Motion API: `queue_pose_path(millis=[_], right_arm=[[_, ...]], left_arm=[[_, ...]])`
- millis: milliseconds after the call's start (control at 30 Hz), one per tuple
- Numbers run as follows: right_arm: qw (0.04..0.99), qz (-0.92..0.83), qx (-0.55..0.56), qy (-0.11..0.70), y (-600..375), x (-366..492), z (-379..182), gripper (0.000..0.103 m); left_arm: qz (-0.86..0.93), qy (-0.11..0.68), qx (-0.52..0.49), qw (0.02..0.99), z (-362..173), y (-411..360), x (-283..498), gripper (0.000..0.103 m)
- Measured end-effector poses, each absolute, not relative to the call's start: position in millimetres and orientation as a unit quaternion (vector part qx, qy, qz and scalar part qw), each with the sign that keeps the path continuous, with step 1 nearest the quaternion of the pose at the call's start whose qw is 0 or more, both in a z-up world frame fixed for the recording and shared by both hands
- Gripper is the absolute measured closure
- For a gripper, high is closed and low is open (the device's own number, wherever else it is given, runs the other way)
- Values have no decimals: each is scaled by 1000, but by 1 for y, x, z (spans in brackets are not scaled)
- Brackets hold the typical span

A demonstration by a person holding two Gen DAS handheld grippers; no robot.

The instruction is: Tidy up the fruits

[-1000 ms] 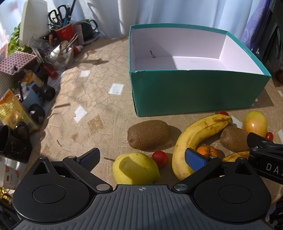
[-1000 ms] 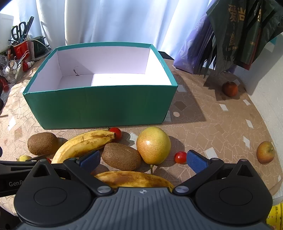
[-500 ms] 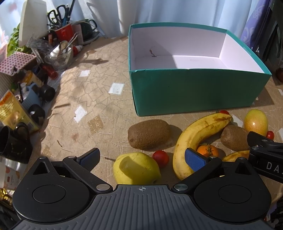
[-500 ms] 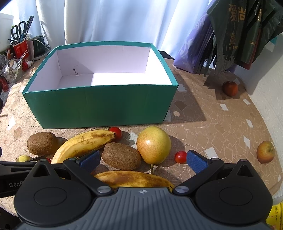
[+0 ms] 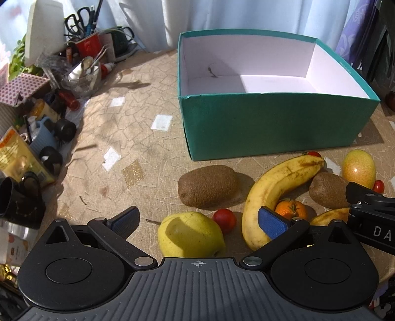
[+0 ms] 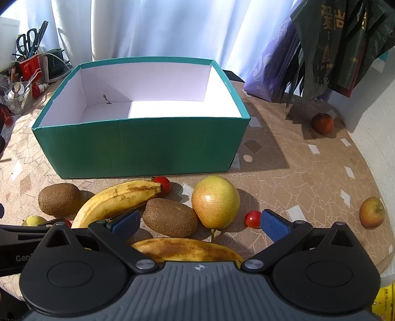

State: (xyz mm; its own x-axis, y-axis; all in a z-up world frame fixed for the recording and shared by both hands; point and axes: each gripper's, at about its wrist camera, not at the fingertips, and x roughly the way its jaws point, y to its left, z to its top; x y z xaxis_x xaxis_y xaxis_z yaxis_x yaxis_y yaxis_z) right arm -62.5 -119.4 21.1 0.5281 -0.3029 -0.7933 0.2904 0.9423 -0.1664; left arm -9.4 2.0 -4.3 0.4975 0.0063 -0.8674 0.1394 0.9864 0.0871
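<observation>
both grippers, left gripper [image 5: 197, 223] and right gripper [image 6: 198, 226], are still hovering open; nothing is changing, teal box [image 5: 271, 128] at upper centre sitting empty.

I see a red cup [image 5: 87, 45] stuffed with scissors [image 5: 74, 22] beside a clear glass bowl [image 5: 82, 81] of spoons. Dark plastic bags [image 6: 338, 47] hang at right over my beige patterned tablecloth [image 6: 296, 172].

A teal box [image 6: 138, 145] lined in white is seen beside brown-flecked yellow bananas [image 6: 116, 200] on a beige, geometric-patterned tablecloth [image 5: 138, 138].
</observation>
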Motion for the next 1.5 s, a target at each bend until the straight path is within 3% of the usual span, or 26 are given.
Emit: queue_pose_path(millis=[867, 1067, 1500], right_arm=[[883, -144, 17, 446, -137, -68, 23, 0], [877, -143, 18, 459, -141, -64, 15, 0], [867, -141, 18, 477, -147, -51, 5, 0]], left_arm=[[-132, 459, 25, 878, -3, 40, -17, 0], [-184, 486, -33, 854, -18, 57, -23, 0], [-169, 523, 16, 836, -34, 52, -13, 0]])
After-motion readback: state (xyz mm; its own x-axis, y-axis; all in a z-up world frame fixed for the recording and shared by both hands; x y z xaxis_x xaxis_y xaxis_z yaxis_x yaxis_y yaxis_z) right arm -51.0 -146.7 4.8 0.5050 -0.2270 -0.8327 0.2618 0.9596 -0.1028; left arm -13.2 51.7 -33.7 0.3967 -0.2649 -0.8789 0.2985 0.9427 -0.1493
